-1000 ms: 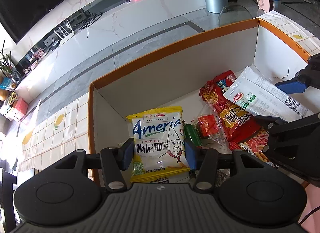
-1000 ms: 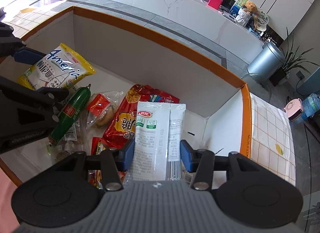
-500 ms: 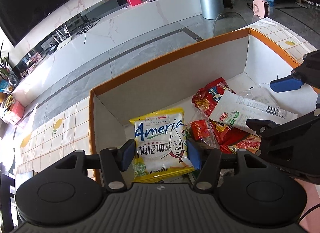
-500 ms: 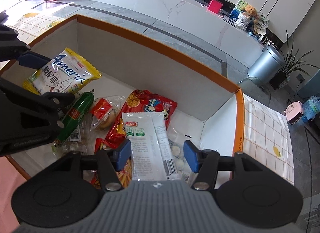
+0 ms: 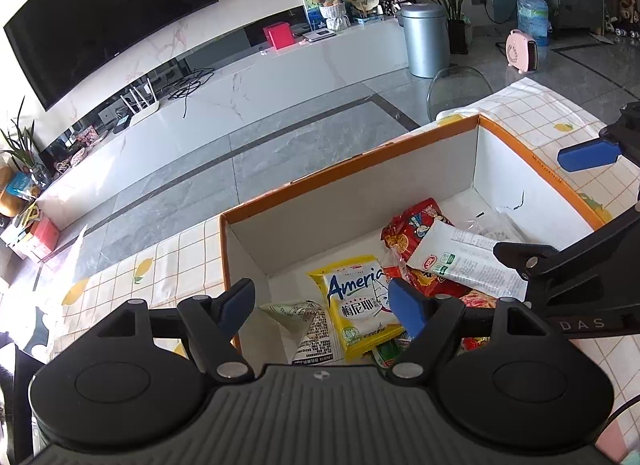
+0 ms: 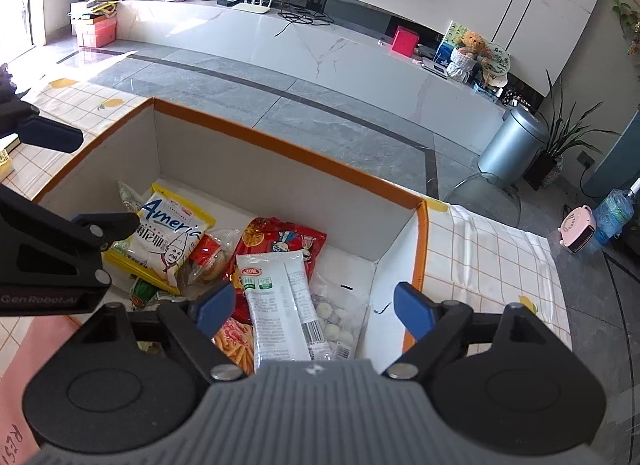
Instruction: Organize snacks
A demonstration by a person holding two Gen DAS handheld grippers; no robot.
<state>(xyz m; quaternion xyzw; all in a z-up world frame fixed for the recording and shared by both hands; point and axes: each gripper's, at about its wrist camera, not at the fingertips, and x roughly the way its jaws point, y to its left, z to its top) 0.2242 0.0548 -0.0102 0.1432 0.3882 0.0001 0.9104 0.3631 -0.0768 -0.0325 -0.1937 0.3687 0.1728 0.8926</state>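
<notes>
An orange-rimmed cardboard box holds the snacks. In the left wrist view my left gripper hangs above the box's left end, jaws opening wide, nothing pressed between them. Below it lies the yellow Ameria bag. In the right wrist view my right gripper hovers over the box, its jaws opening too. The long white packet lies loose beneath it on a red snack bag.
A green sausage, a small red-wrapped bun, a clear bag of white candies and an orange stick-snack pack also lie in the box. A checked lemon tablecloth surrounds it. A clear chair back stands beyond.
Both grippers let go of their packets, spread their jaws wide and rose away from the box. The Ameria bag and the white packet now lie flat among the other snacks.
</notes>
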